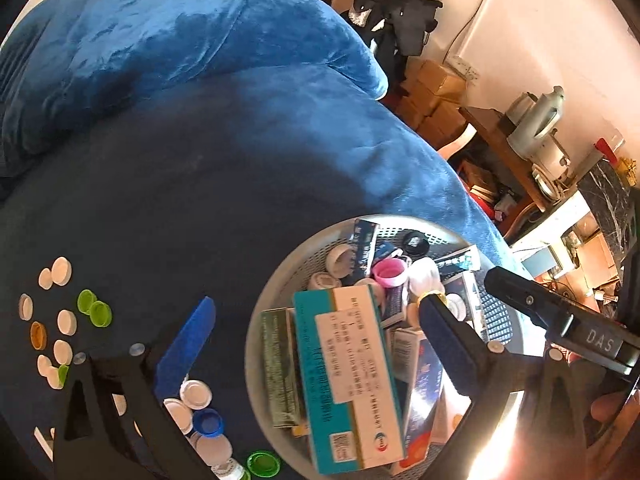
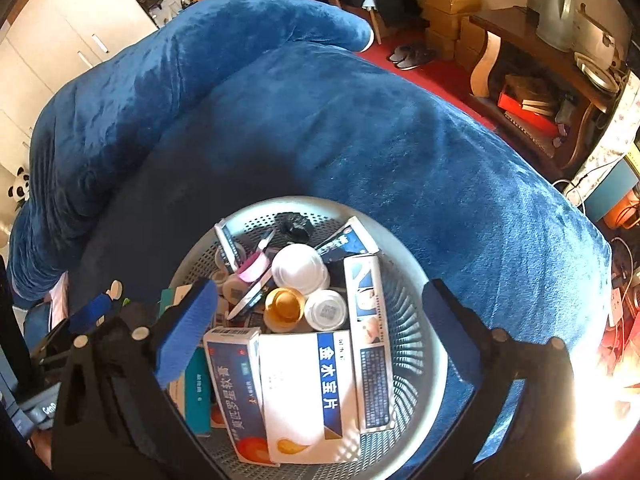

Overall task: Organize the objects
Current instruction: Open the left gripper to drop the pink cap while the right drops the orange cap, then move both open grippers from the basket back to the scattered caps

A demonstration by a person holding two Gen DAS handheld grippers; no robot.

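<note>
A round grey perforated basket (image 1: 280, 276) (image 2: 404, 300) stands on the blue blanket. It holds several medicine boxes, among them a teal and white box (image 1: 352, 372) and a white and blue box (image 2: 304, 388), plus caps, a pink cap (image 1: 390, 272), a gold cap (image 2: 285, 306) and a white lid (image 2: 299, 268). My left gripper (image 1: 316, 348) is open over the basket's left side and holds nothing. My right gripper (image 2: 320, 332) is open above the basket and holds nothing; its body shows in the left wrist view (image 1: 560, 316).
Several loose bottle caps, white (image 1: 61, 270), green (image 1: 95, 309), orange (image 1: 38, 335) and blue (image 1: 208, 422), lie on the blanket (image 1: 200, 160) left of the basket. A folded blue quilt (image 2: 160, 80) lies behind. A wooden table with a kettle (image 2: 554, 4) and cardboard boxes (image 2: 448, 12) stand far right.
</note>
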